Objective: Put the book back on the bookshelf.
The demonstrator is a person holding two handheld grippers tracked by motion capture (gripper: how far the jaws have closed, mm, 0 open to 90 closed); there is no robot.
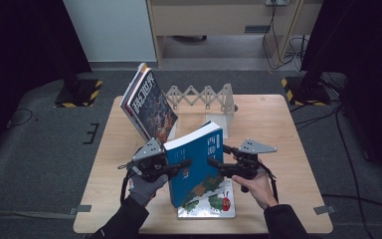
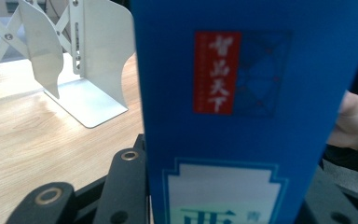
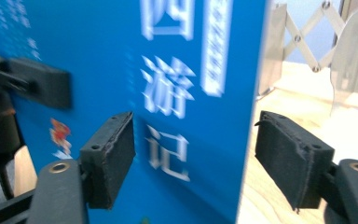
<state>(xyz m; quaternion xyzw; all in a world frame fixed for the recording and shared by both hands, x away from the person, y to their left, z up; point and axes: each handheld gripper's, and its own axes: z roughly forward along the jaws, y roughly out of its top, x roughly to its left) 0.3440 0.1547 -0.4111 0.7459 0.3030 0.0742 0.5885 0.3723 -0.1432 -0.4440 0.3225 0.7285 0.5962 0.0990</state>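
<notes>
While the blue book [image 1: 199, 167] stands tilted mid-table between both hands (spine rising away), the left gripper [image 1: 179, 167] pinches its edge and the right gripper [image 3: 193, 161] straddles its spine, jaws spread.

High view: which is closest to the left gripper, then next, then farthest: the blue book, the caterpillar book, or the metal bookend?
From the left gripper:
1. Blue book, held upright in its jaws.
2. Caterpillar book, flat on the table at the near edge, under the blue book.
3. Metal bookend, farthest, at the table's back.
</notes>
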